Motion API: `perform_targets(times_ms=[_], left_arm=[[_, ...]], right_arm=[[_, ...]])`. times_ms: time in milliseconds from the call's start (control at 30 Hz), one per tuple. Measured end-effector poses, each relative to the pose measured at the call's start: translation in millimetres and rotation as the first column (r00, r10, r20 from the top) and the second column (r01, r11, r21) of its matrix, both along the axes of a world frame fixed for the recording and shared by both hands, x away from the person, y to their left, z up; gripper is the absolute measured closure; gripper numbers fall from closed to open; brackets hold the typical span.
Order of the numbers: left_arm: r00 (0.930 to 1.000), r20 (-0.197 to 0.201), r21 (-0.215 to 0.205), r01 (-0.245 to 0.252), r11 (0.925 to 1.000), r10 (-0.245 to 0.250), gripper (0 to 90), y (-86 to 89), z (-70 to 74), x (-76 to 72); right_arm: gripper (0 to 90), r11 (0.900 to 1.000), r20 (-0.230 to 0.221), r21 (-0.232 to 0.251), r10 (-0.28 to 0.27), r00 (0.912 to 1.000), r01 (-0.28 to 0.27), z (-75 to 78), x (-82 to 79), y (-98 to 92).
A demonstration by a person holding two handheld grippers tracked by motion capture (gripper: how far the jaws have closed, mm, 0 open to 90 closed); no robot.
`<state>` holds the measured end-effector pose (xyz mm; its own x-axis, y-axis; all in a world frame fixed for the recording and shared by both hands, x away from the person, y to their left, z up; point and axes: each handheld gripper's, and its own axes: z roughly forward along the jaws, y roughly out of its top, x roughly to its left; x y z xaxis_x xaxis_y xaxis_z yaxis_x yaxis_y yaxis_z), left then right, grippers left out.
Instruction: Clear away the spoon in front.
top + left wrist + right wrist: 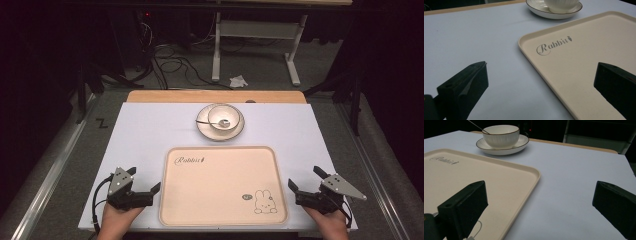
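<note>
A flat, cream-coloured rectangular plastic tray with rounded corners and a low raised rim is seen lying on the pale lilac table cover, at the near edge of the table between two hand-held grippers. The left gripper is held just beside the tray's left edge with its black jaws spread wide and nothing between them; the right gripper is held likewise at the right edge, jaws spread and empty.

The tray is judged to be light, stiff and smooth, so a shallow pinch could slip; its raised rim, at the middle of each short side, is judged the best place for it to be taken hold of, one jaw over and one under the lip.

Beyond the tray, near the far side of the cover, a white ribbed ceramic bowl with a dark rim line is seen standing on a matching white saucer, with a slim metal spoon resting in it. These are judged fragile and rather heavier.

The word "Rabbit" in grey script, ended by a small carrot, is printed at the tray's far left corner. A line-drawn rabbit is printed at the near right corner, beside a small oval mark too small to be read.
</note>
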<state>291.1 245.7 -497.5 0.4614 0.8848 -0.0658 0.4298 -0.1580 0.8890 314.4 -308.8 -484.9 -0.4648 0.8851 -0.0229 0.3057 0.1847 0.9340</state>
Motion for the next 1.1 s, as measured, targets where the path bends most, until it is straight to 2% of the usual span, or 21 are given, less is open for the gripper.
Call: perform_targets(times_ms=[67, 100, 233, 300, 1100], left_arm=[[1.0000, 0.003, -0.002, -0.006, 1.0000, 0.006, 0.2, -0.5, 0.0, -0.1], [0.9999, -0.004, -0.019, -0.015, 0.9997, 0.015, 0.3, -1.7, -1.6, 0.0], [0.9997, -0.020, -0.004, -0.011, 0.9999, 0.011, 0.3, -3.7, -4.2, 1.3], [0.9996, -0.025, -0.013, -0.013, 0.9998, 0.013, 0.4, -3.8, -5.0, 0.9], [0.9998, -0.020, -0.019, -0.004, 0.9998, 0.003, 2.3, -4.6, -3.5, 0.4]], right_arm=[[0.5, 1.000, -0.005, 0.004, 0.002, 1.0000, -0.002, -0.5, 0.5, -0.8], [0.5, 1.000, -0.003, 0.002, 0.010, 1.0000, -0.010, -1.0, 1.5, -2.0], [0.5, 1.000, 0.005, 0.001, 0.016, 0.9999, -0.016, -0.1, 2.3, -3.4], [0.5, 1.000, 0.005, 0.004, 0.015, 0.9999, -0.015, 0.2, 2.5, -3.6], [0.5, 1.000, 0.001, -0.005, 0.017, 0.9998, -0.017, -0.7, 3.0, -1.8]])
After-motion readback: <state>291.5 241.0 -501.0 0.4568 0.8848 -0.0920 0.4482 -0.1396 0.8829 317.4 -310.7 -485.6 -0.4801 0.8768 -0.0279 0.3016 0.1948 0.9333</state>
